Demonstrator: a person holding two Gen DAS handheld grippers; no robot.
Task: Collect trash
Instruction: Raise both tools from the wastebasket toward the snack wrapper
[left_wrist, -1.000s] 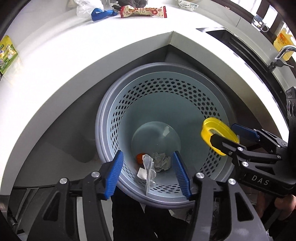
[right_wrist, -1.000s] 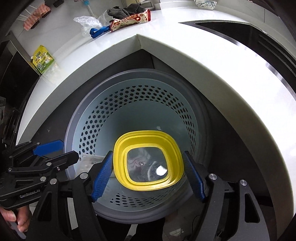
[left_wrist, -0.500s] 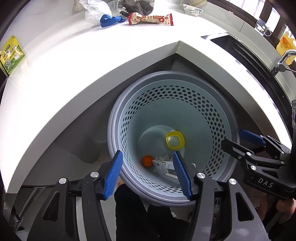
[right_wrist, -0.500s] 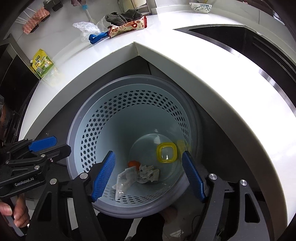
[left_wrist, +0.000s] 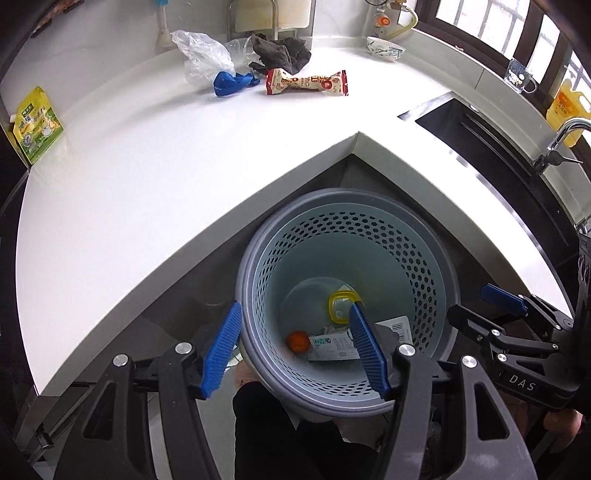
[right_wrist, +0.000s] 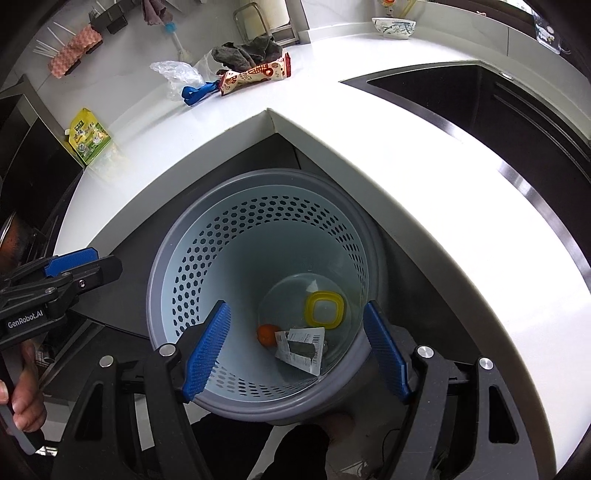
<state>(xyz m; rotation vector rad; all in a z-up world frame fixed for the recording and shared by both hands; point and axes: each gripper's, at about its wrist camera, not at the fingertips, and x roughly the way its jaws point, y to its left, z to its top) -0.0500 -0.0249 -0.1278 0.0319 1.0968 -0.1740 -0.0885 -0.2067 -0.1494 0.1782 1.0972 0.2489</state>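
Note:
A grey perforated trash bin (left_wrist: 255, 280) (right_wrist: 159, 280) stands on the floor below the counter corner. At its bottom lie a yellow lid (left_wrist: 341, 304) (right_wrist: 325, 308), an orange ball (left_wrist: 298, 341) (right_wrist: 267, 334) and a white wrapper (left_wrist: 334, 347) (right_wrist: 301, 349). My left gripper (left_wrist: 295, 350) is open and empty above the bin's near rim. My right gripper (right_wrist: 297, 352) is open and empty above the bin. On the counter lie a red-ended snack wrapper (left_wrist: 306, 82) (right_wrist: 255, 75), a blue scrap (left_wrist: 231, 83) (right_wrist: 195, 92), a clear plastic bag (left_wrist: 201, 55) (right_wrist: 175, 72) and a green pouch (left_wrist: 35, 125) (right_wrist: 88, 136).
White L-shaped counter (left_wrist: 147, 166) (right_wrist: 424, 166) wraps around the bin. A dark sink (left_wrist: 498, 147) (right_wrist: 480, 96) with a tap (left_wrist: 561, 136) is at the right. A grey cloth (left_wrist: 282, 53) (right_wrist: 243, 53) and a bowl (left_wrist: 384, 48) (right_wrist: 393, 27) sit at the back.
The right gripper opened and the yellow lid fell to the bin's bottom. Both grippers have risen away from the bin, so more of the counter shows.

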